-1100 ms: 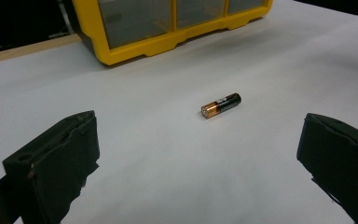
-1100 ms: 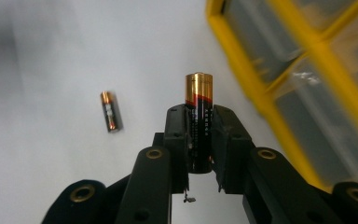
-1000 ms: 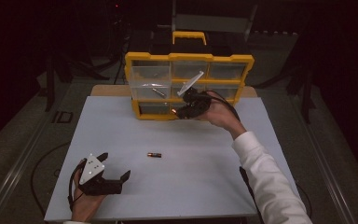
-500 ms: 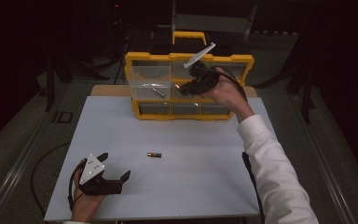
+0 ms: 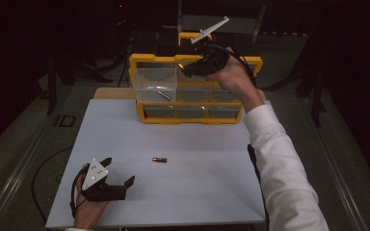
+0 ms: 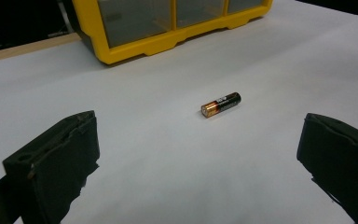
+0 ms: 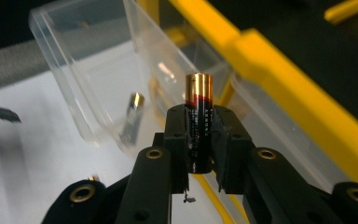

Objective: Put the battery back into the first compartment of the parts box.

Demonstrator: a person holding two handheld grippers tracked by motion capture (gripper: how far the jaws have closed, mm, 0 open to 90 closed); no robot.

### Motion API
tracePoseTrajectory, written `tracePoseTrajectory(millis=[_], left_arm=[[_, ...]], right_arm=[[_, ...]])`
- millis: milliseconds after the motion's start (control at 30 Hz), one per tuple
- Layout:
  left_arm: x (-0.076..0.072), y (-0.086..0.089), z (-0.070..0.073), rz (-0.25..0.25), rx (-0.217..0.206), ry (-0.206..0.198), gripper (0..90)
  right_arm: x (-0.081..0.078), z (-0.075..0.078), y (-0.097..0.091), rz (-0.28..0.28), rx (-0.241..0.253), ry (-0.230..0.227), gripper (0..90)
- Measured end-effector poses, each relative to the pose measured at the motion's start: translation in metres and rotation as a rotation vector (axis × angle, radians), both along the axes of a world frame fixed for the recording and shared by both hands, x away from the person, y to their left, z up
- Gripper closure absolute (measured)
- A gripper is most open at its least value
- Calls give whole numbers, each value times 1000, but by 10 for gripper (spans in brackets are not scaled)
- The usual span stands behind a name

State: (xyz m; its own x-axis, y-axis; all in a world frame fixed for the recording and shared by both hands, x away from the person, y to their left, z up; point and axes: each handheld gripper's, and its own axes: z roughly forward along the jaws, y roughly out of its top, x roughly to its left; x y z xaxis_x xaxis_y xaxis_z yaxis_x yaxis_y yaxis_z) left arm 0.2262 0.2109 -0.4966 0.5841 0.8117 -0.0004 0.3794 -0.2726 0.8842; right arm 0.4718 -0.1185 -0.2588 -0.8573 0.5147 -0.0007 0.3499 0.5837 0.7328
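The right gripper [image 7: 199,135] pinches an AA battery [image 7: 199,123] upright; the pulled-out clear drawer [image 7: 93,79] lies just ahead, probably slightly left.

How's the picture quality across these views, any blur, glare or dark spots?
High view: the white table is lit, the surroundings nearly black. Left gripper view: the battery on the table is sharp, the near jaws soft. Right gripper view: the held battery is sharp with glare on its cap; the clear drawer behind blurs.

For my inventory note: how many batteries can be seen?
3: one battery in the right gripper, one in the open drawer, one on the table. Others may be hidden.
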Motion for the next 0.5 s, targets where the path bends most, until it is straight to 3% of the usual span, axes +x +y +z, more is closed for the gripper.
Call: tracePoseTrajectory(millis=[333, 500], left_arm=[[0, 0, 0, 0, 5, -2, 0], [-1, 1, 0, 1, 2, -3, 0]], right_arm=[[-4, 14, 25, 32, 42, -20, 769], [-5, 13, 34, 45, 48, -24, 769]])
